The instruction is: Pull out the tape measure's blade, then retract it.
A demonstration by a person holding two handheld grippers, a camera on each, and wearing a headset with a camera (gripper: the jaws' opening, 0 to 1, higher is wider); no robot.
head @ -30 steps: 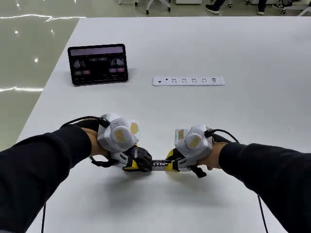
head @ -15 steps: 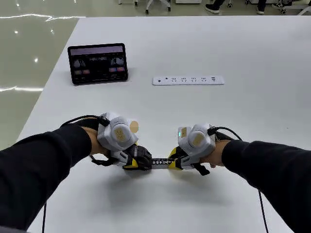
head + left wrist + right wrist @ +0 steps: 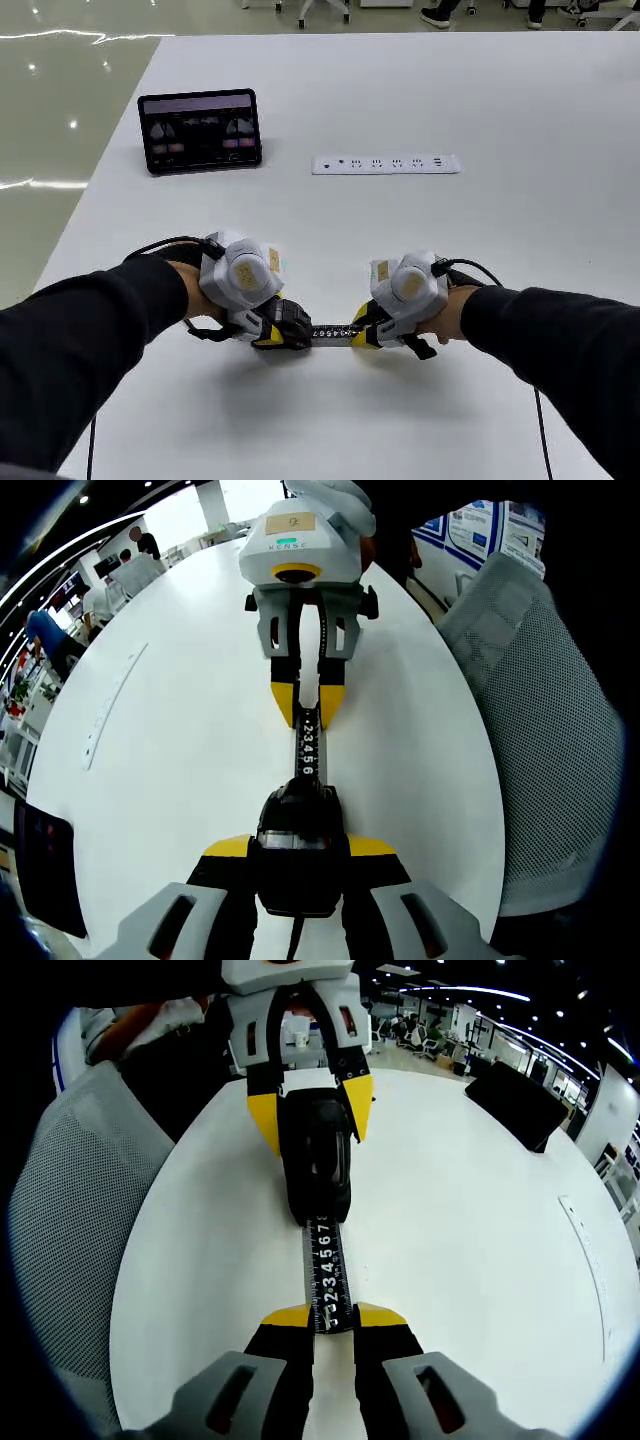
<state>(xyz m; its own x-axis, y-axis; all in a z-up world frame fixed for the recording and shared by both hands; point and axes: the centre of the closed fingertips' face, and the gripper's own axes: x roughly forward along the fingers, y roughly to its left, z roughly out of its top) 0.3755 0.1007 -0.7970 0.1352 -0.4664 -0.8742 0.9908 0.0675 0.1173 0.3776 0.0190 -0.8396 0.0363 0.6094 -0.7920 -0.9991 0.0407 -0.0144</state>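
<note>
A black tape measure case rests on the white table, with my left gripper shut on it; its own view has the case between the yellow-tipped jaws. A short length of blade with printed numbers runs right from the case. My right gripper is shut on the blade's end, and the right gripper view has the blade leading from its jaws to the case. The blade spans the gap between the two grippers, low over the table.
A dark tablet stands at the back left of the table. A white power strip lies behind the grippers. A grey mesh chair is at the table's near edge. Black cables trail from both grippers.
My right gripper has moved rightward, drawing a little more blade out of the case. The left gripper and the case have stayed in place.
</note>
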